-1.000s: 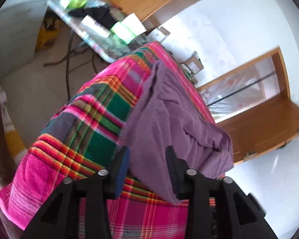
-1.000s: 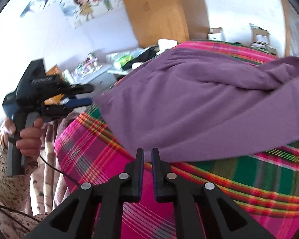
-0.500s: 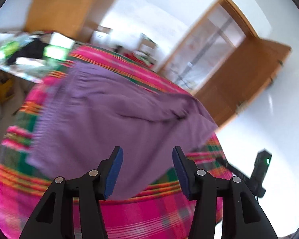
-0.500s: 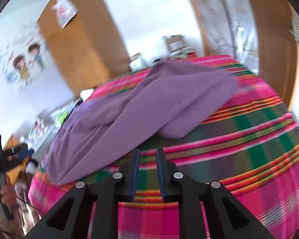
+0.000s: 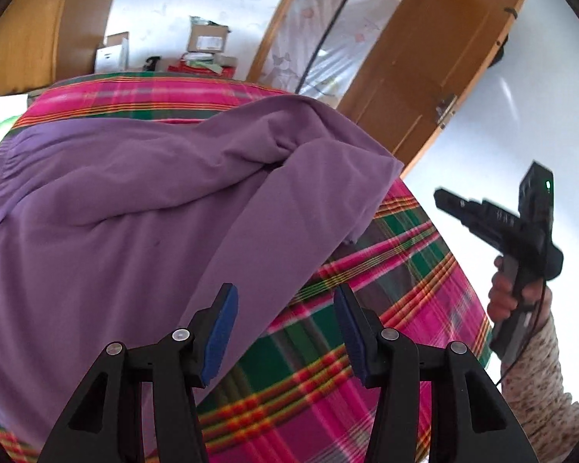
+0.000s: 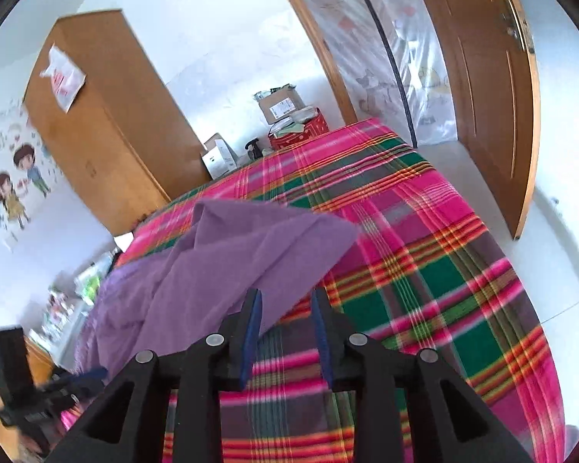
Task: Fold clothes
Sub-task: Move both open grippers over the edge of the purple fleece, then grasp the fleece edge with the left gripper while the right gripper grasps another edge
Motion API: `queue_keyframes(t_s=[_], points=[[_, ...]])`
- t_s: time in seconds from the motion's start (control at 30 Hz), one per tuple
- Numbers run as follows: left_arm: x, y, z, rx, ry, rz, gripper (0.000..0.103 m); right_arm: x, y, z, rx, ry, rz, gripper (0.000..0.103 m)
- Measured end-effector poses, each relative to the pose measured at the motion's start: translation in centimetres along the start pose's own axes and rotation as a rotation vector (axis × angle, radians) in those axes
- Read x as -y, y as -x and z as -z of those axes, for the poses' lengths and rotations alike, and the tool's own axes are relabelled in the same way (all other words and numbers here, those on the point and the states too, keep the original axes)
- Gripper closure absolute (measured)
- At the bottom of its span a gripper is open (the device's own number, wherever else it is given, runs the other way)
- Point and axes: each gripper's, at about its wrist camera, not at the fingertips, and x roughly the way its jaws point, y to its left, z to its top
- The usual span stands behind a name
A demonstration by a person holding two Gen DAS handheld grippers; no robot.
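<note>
Left wrist view: the purple garment (image 5: 143,208) lies rumpled on the plaid bedspread (image 5: 397,308), spread across the bed so it can be folded. The left claw (image 5: 285,328) hovers wide open over its near edge, holding nothing. The right claw (image 6: 285,332), jaws just been opening, stands narrowly parted and empty above the garment's corner.

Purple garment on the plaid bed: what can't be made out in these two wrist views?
- Purple garment: left wrist view, its near and left parts run off the frame edge; type unclear.
- Same garment: right wrist view, its near edge hides behind the right gripper.
- Left gripper: right wrist view, blurred, cut by the frame edge.
</note>
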Motion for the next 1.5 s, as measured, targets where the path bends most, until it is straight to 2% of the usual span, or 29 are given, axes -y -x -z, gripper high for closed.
queue_keyframes(t_s=[0.17, 0.27, 0.4, 0.53, 0.6, 0.7, 0.83, 0.97, 1.03, 1.1, 1.2, 1.27, 1.37, 1.43, 1.5], points=[[0.6, -1.8, -2.1, -0.011, 0.011, 0.018, 0.049, -0.6, -0.9, -4.4, 0.015, 0.087, -0.006, 0.074], [1.3, -2.6, -3.6, -0.014, 0.011, 0.041, 0.049, -1.3, -2.4, -7.0, -0.038, 0.174, -0.033, 0.070], [3.1, -4.0, -6.6, -0.005, -0.059, 0.048, 0.049, -1.4, -4.8, -8.8, -0.119, 0.217, -0.106, 0.065], [4.2, -5.6, -10.1, 0.012, -0.114, 0.032, 0.049, -1.6, -7.6, -8.8, -0.227, 0.248, -0.199, 0.061], [4.3, -6.7, -11.6, -0.008, -0.134, 0.006, 0.049, -1.8, -8.7, -8.7, -0.264, 0.280, -0.198, 0.060], [3.4, -8.4, -13.2, -0.048, -0.115, 0.007, 0.049, -1.7, -10.5, -8.5, -0.325, 0.300, -0.209, 0.059], [2.4, -10.4, -13.8, -0.121, -0.093, 0.061, 0.049, -1.8, -12.6, -7.8, -0.413, 0.340, -0.203, 0.059], [1.9, -12.0, -13.5, -0.209, -0.076, 0.138, 0.048, -1.8, -13.5, -7.5, -0.473, 0.343, -0.242, 0.059], [1.8, -12.6, -13.3, -0.238, -0.076, 0.171, 0.048, -1.7, -13.4, -7.3, -0.484, 0.331, -0.240, 0.064], [1.6, -13.1, -13.0, -0.261, -0.065, 0.190, 0.049, -1.3, -13.1, -7.1, -0.487, 0.308, -0.245, 0.078], [1.8, -13.2, -12.2, -0.276, -0.091, 0.220, 0.049, -0.4, -12.4, -6.8, -0.494, 0.262, -0.263, 0.091], [2.0, -13.3, -11.5, -0.283, -0.119, 0.225, 0.054, -0.2, -11.9, -6.5, -0.494, 0.253, -0.272, 0.096], [2.2, -12.8, -10.8, -0.272, -0.145, 0.215, 0.071, -0.9, -10.8, -6.2, -0.464, 0.292, -0.259, 0.098], [1.9, -12.7, -10.5, -0.267, -0.135, 0.217, 0.086, -1.3, -9.8, -6.7, -0.426, 0.290, -0.253, 0.098], [1.6, -12.4, -10.2, -0.263, -0.128, 0.237, 0.090, -1.8, -8.8, -7.2, -0.387, 0.290, -0.245, 0.098]])
